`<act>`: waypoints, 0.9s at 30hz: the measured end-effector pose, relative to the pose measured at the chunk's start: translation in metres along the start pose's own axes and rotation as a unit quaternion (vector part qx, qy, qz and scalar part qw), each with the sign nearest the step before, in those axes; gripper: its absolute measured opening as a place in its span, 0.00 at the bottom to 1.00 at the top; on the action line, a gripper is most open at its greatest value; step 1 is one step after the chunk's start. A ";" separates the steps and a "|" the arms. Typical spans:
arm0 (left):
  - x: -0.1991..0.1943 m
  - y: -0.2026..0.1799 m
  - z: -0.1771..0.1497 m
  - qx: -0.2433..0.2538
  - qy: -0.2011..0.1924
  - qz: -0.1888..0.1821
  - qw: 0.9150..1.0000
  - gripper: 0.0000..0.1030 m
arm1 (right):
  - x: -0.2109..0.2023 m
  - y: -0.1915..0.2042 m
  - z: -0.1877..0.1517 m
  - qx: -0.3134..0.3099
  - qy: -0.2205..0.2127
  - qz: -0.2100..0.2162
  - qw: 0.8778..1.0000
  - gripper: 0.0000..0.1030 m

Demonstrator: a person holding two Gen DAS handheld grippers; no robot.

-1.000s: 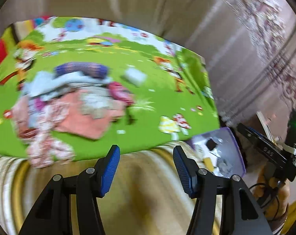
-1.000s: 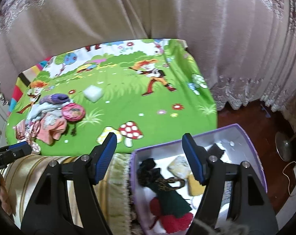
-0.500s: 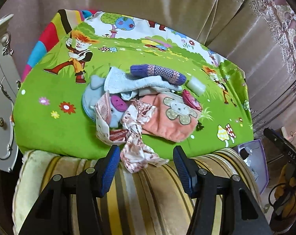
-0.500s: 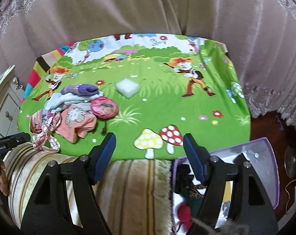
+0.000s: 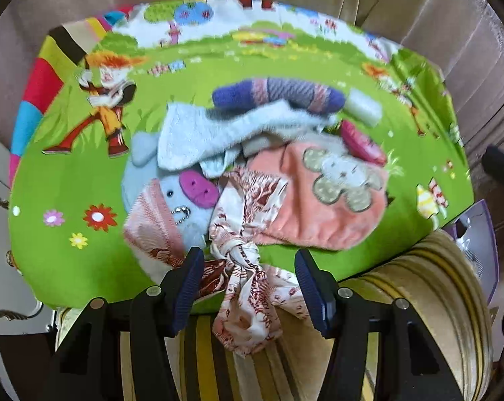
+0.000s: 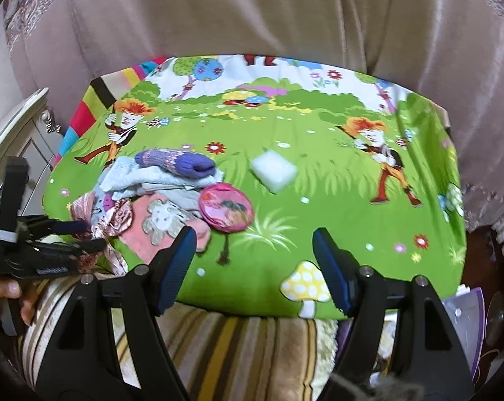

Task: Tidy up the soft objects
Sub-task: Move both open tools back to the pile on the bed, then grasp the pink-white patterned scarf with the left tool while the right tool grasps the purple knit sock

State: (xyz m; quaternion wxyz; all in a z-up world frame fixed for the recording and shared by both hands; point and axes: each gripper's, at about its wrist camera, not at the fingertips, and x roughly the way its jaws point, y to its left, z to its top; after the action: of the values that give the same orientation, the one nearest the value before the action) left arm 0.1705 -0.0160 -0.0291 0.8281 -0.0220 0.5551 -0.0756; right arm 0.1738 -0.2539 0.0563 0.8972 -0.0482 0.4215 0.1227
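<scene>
Hovering low over the near edge of the green cartoon cloth (image 5: 68, 250), the left gripper (image 5: 248, 287) has its blue-padded jaws spread wide apart, with the knotted patterned scarf (image 5: 241, 267) lying between them at the bottom centre of the left wrist view. That framing suggests the scarf is the intended pick, since its tail hangs over the cloth edge onto the striped cushion (image 5: 418, 284) and offers a loose end to pinch. Behind it, in the middle of the frame, sits the heap of soft things: a pale blue plush pig (image 5: 181, 200), a peach cloth with a flower patch (image 5: 318, 200), a light blue towel (image 5: 201, 133) and a purple knitted sock (image 5: 278, 95) on top, all touching or overlapping. A round pink pouch (image 6: 225, 211) leans at the heap's right side, and a white sponge (image 6: 274, 169) lies apart from it. The right gripper (image 6: 253, 264) is also open and empty, held above bare cloth to the right of the heap, probably waiting out of the way. A purple box (image 5: 482, 234) peeks in at the right edge, likely where items go
</scene>
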 end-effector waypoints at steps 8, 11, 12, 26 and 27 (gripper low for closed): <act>0.026 0.008 0.003 -0.005 0.035 0.001 0.999 0.29 | 0.041 0.028 0.018 -0.047 0.028 0.027 0.998 0.76; 0.021 0.013 0.000 -0.016 0.027 -0.016 0.999 0.27 | 0.055 0.040 0.028 -0.059 0.030 0.036 0.997 0.76; 0.018 0.015 -0.002 -0.018 0.022 -0.022 0.999 0.27 | 0.060 0.044 0.032 -0.064 0.031 0.038 0.997 0.76; -0.035 0.043 -0.016 -0.087 -0.098 -0.104 0.986 0.27 | 0.138 0.092 0.068 -0.171 0.063 0.047 0.982 0.76; -0.033 0.044 -0.014 -0.089 -0.098 -0.106 0.985 0.27 | 0.141 0.092 0.069 -0.175 0.061 0.043 0.982 0.76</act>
State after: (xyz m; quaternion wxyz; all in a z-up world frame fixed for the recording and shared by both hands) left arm 0.1500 0.0334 -0.0092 0.8605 -0.1622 0.4701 -0.1107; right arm 0.2875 -0.1264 -0.0067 0.8414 -0.1938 0.4490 0.2298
